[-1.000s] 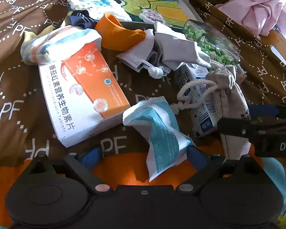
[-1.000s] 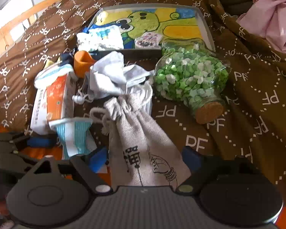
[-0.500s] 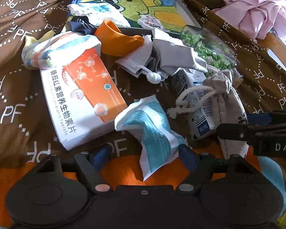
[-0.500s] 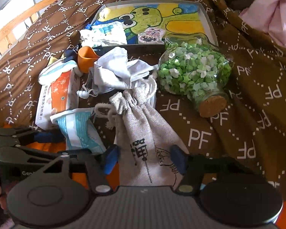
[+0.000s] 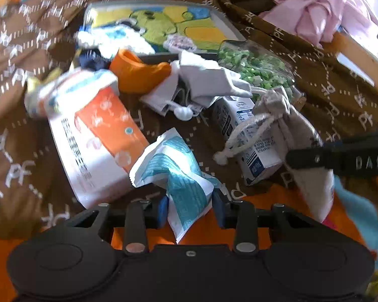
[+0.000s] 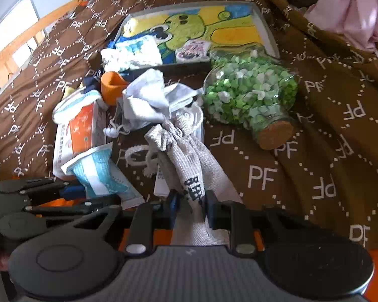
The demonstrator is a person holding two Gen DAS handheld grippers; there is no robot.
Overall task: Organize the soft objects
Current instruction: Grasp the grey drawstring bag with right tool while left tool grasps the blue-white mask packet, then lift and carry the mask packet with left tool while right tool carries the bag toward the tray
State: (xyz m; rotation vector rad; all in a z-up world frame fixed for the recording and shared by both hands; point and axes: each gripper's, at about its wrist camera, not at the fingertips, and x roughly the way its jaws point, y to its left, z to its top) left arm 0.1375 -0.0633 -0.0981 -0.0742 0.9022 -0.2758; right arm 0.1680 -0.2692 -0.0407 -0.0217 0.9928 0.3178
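Teal-and-white soft packet point(image 5: 179, 176): lay crumpled on the brown blanket point(image 6: 315, 151) beside an orange-and-white tablet box point(image 5: 95, 146), its near end between the closing jaws of the left gripper point(image 5: 190, 209), pads touching. Linen drawstring pouch point(image 6: 189, 161): lay over a milk carton point(image 5: 242, 136), pinched by the closing right gripper point(image 6: 189, 209). Corked jar of green paper stars point(image 6: 249, 95) just beside.
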